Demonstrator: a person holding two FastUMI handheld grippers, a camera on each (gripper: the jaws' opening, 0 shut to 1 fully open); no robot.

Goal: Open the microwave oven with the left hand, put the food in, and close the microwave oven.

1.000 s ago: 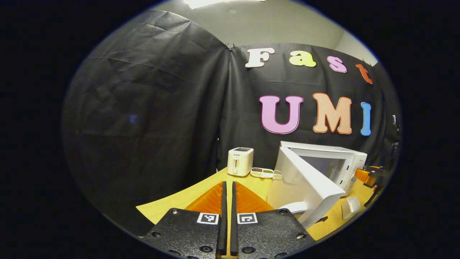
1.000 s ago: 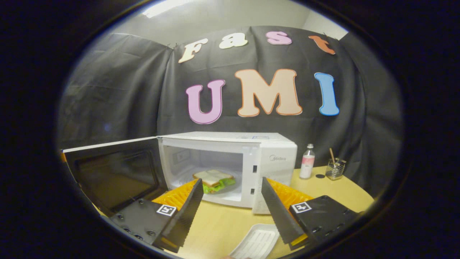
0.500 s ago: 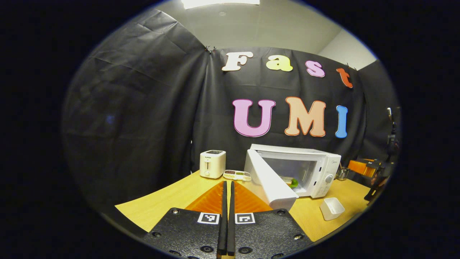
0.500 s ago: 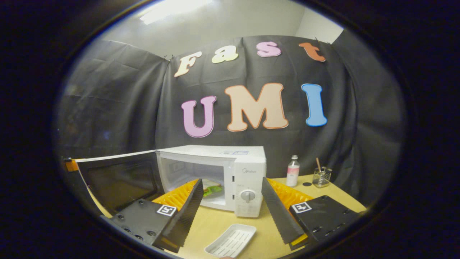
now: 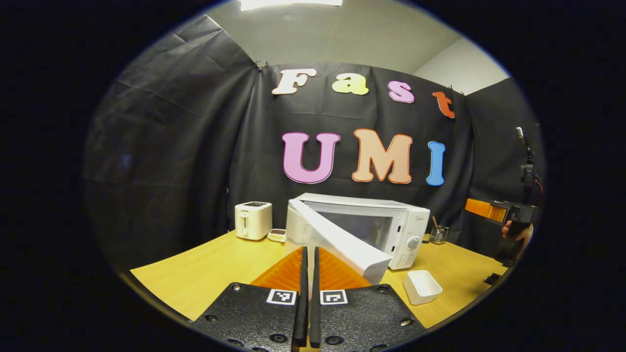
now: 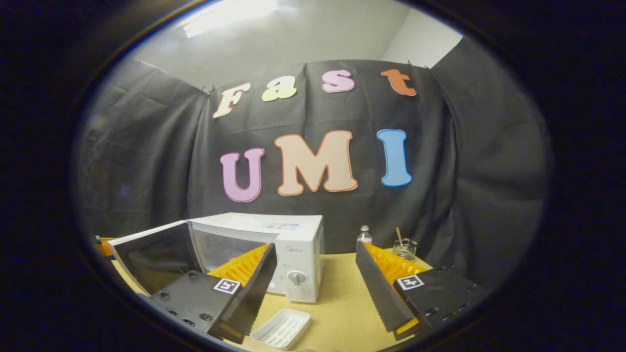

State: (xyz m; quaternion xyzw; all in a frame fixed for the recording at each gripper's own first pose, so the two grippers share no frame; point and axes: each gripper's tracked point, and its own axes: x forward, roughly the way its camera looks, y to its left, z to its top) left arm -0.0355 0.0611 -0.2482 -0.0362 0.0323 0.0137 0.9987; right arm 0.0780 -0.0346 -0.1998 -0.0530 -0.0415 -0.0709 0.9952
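We count one microwave oven (image 5: 386,230), one toaster (image 5: 253,220), one small white tray (image 5: 421,286), one clear bottle (image 6: 362,235) and one glass holder (image 6: 404,249) with a stick in it, all on a single wooden table (image 5: 205,269). The microwave oven stands toward the far side of the table, its long side running left to right and its front facing us, with the knob (image 6: 295,277) at the right end of that front. Its door (image 5: 337,239) is hinged on the left and stands partly swung out, its free edge pointing toward the near side of the table. In the left gripper view the left gripper (image 5: 308,298) has its two fingers pressed together with nothing between them, just near of the door's outer face; we cannot tell whether they touch it. In the right gripper view the right gripper (image 6: 313,288) has its fingers spread wide with nothing between them, held above the table on the near side of the oven. The white tray lies on the table just near of the oven's right end, the toaster far left of it, the bottle and holder to its right.
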